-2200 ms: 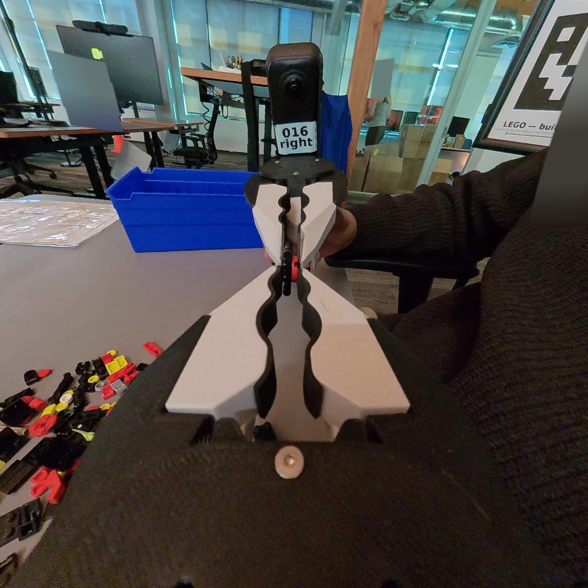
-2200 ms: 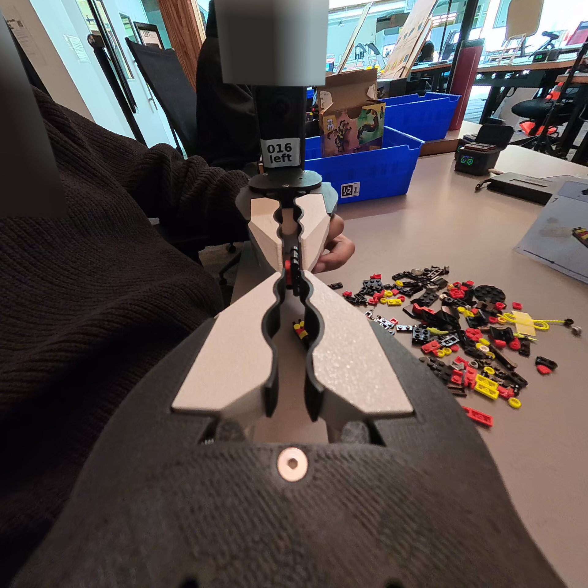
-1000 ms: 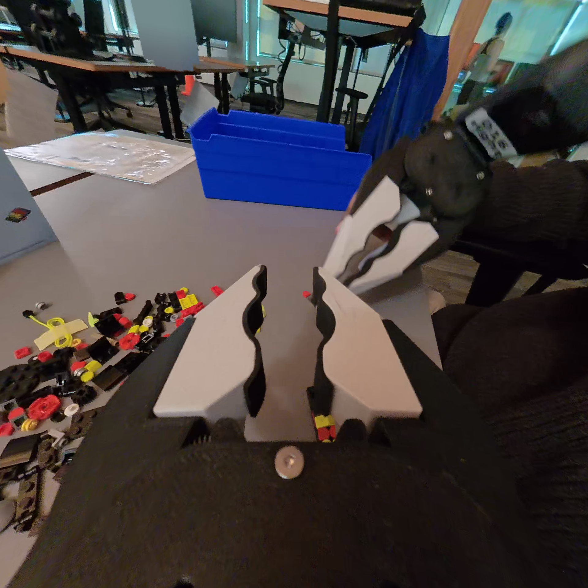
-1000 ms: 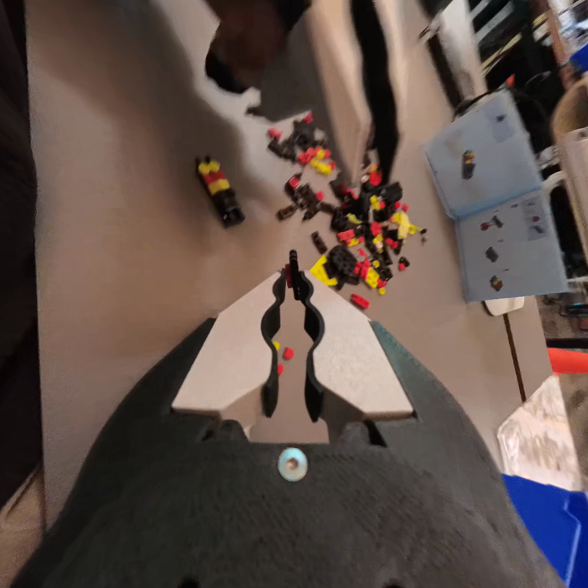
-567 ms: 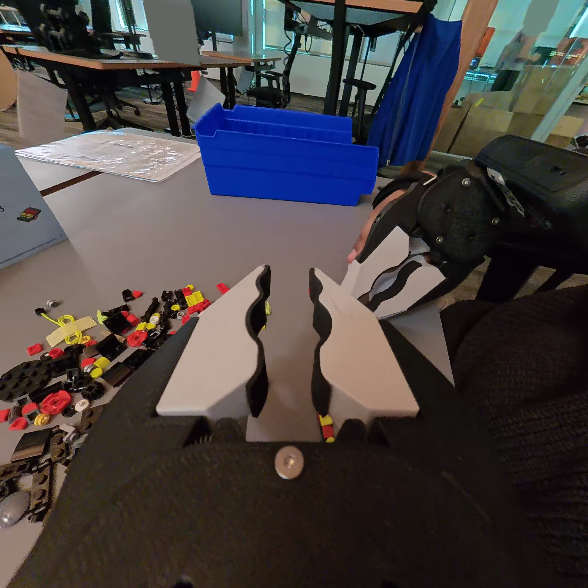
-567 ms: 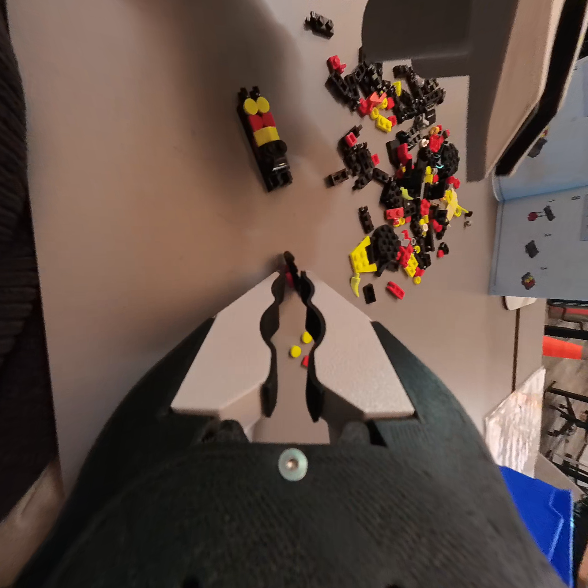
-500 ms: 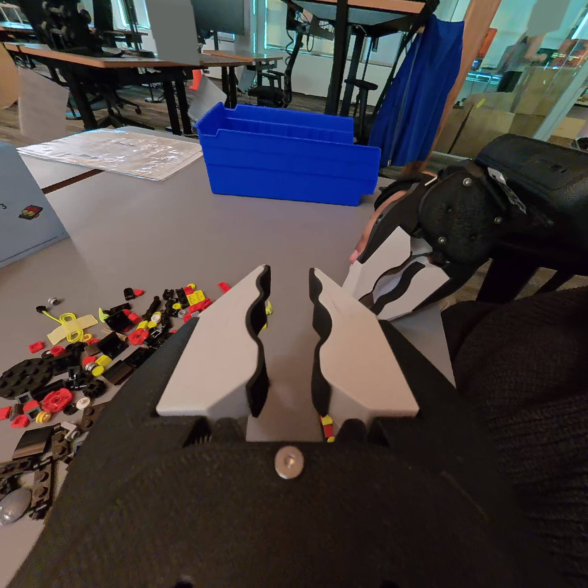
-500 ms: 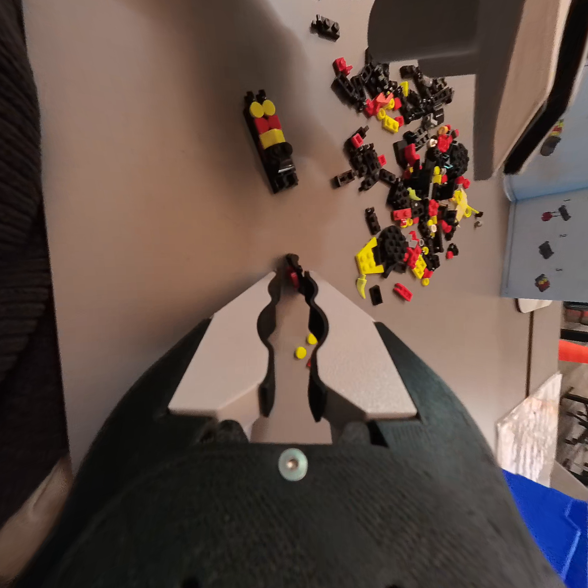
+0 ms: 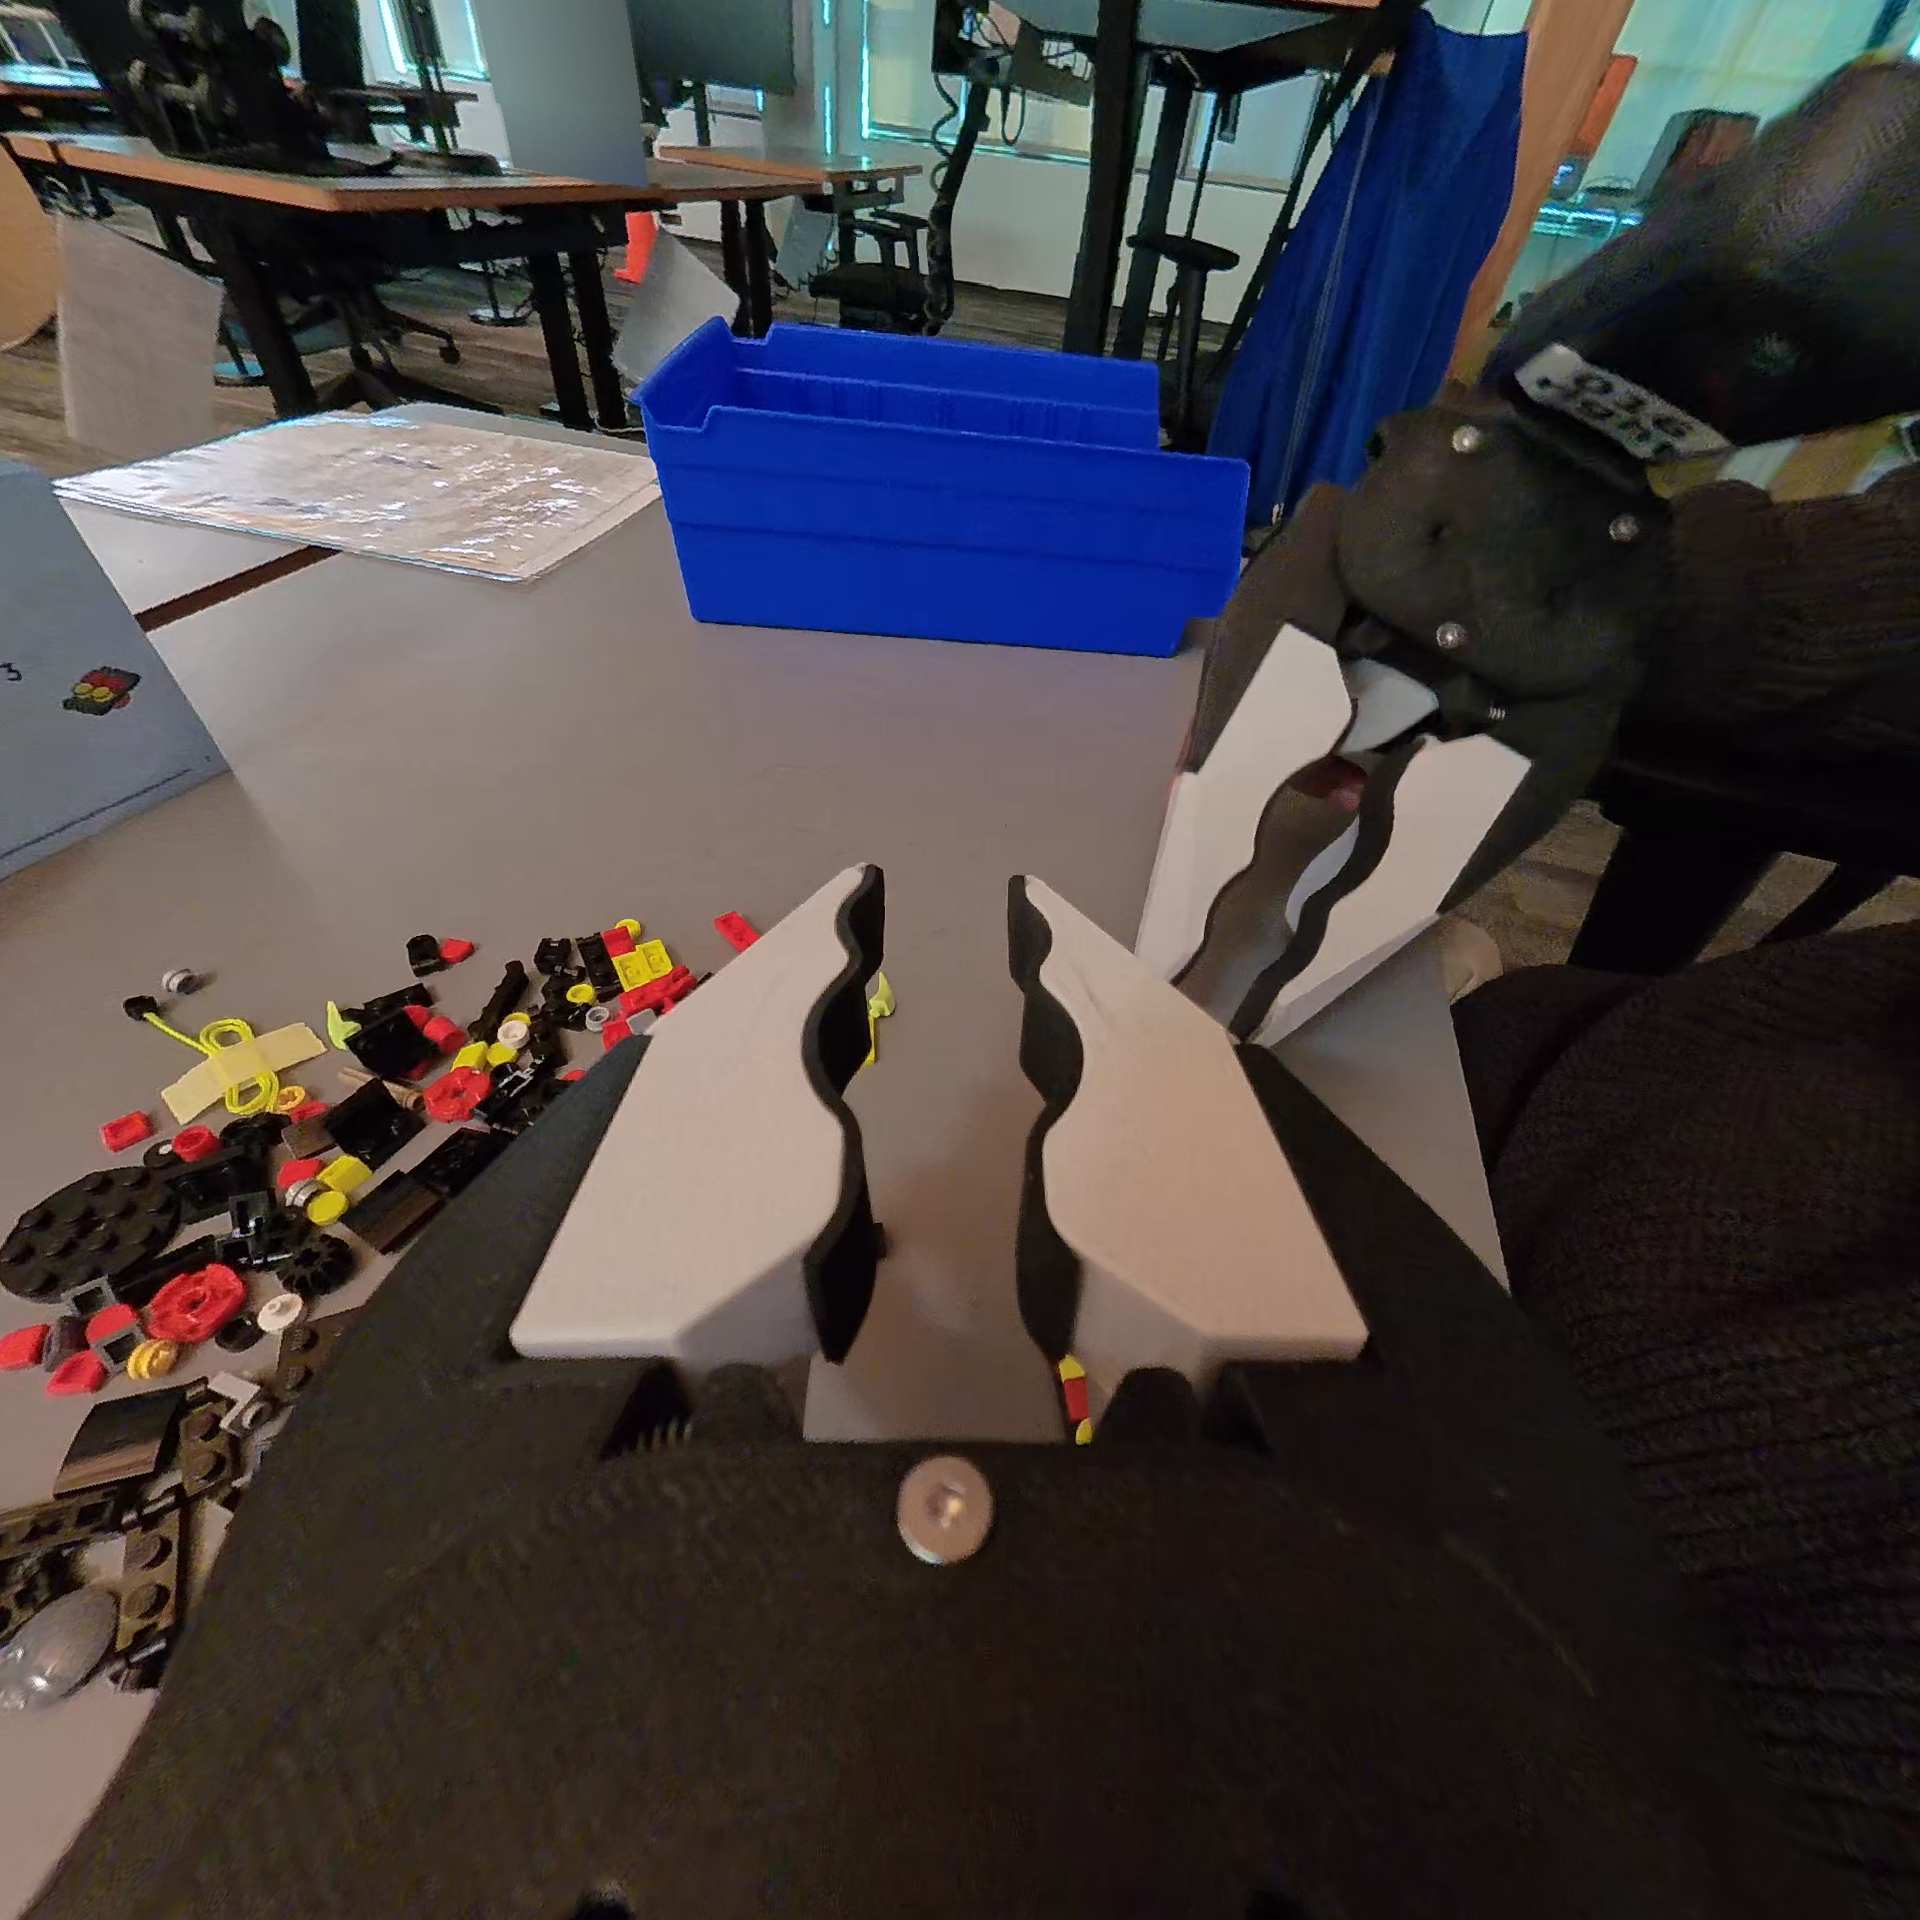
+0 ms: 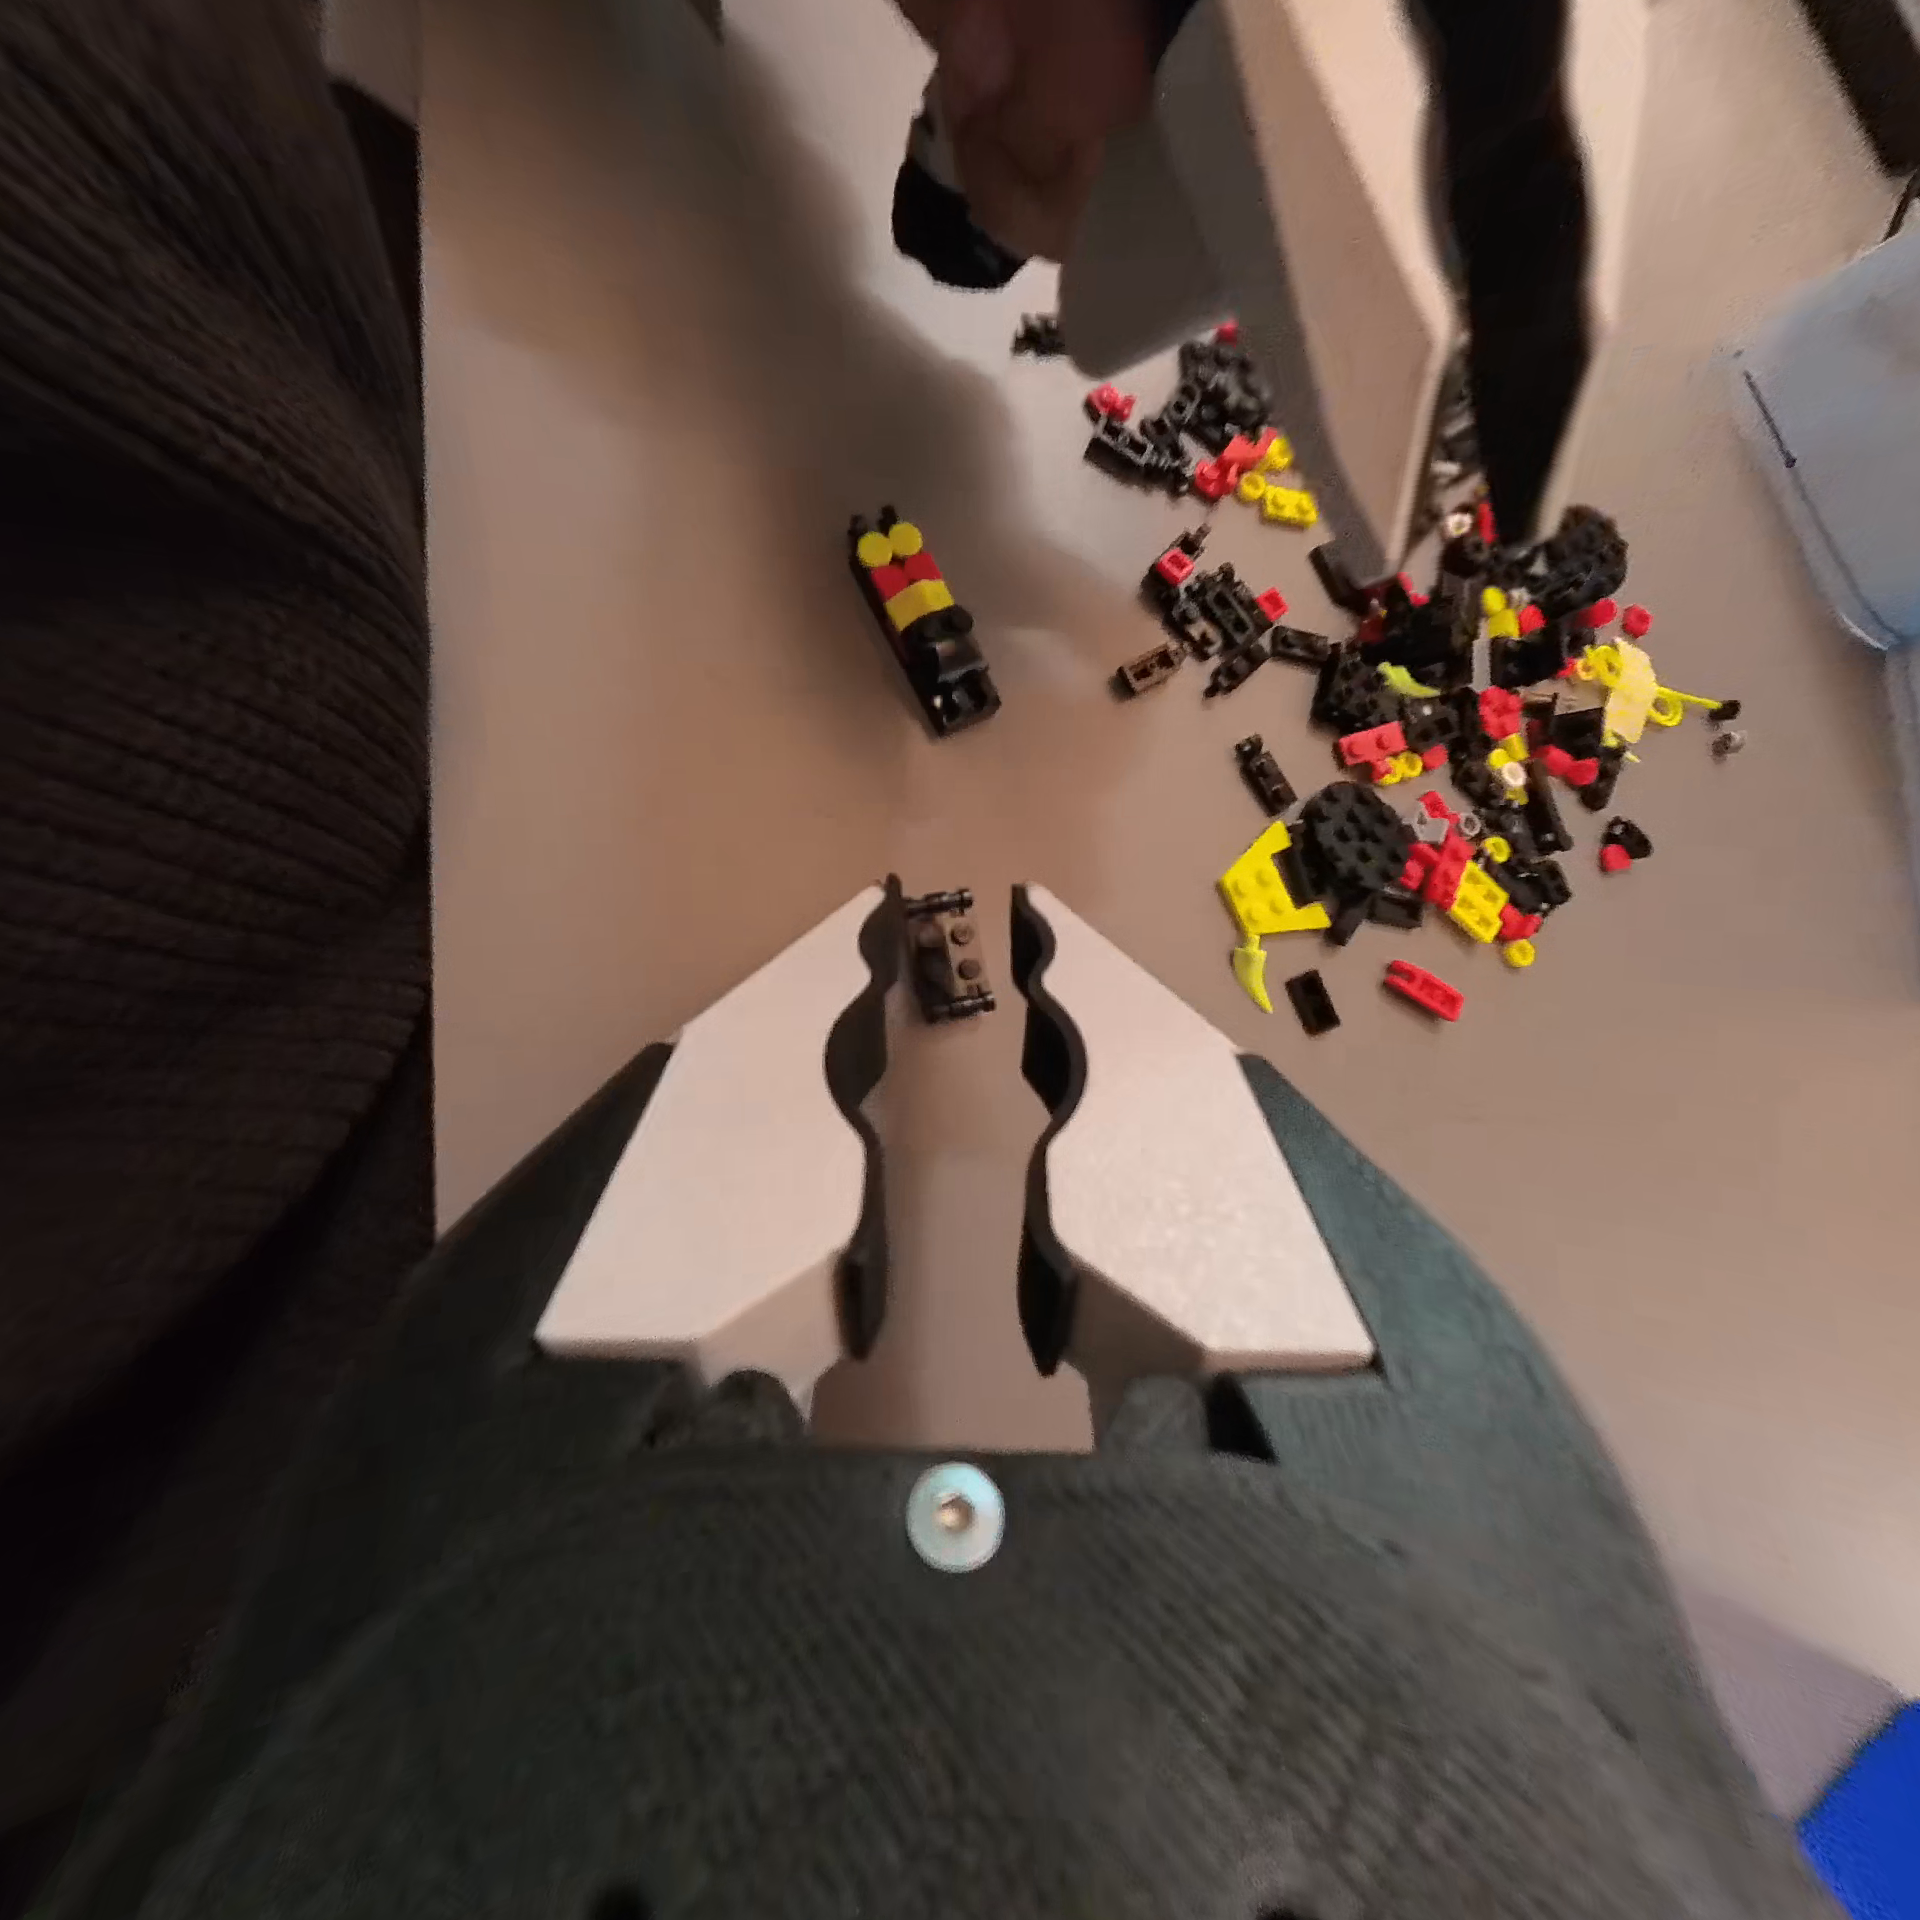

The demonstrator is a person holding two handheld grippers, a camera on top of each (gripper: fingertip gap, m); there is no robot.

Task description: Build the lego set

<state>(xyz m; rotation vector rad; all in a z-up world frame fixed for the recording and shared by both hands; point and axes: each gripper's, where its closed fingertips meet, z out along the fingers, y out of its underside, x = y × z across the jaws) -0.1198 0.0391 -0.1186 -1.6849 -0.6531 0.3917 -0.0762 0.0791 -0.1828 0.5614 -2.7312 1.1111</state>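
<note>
Open office beyond a grey table. Wood-topped desks on black legs, black office chairs, dark plank floor. Tall windows glowing cool teal daylight. Blue fabric hanging beside a wooden post.

This is an open-plan office or lab workspace: far across the room stand long wood-topped desks on black metal legs carrying dark monitors and equipment, with black wheeled office chairs between them on a dark floor, and tall glass partition walls behind. In the near part of the scene a wide, smooth grey work table bears an open blue plastic storage bin at its far edge and a clear plastic sheet at far left.
</note>
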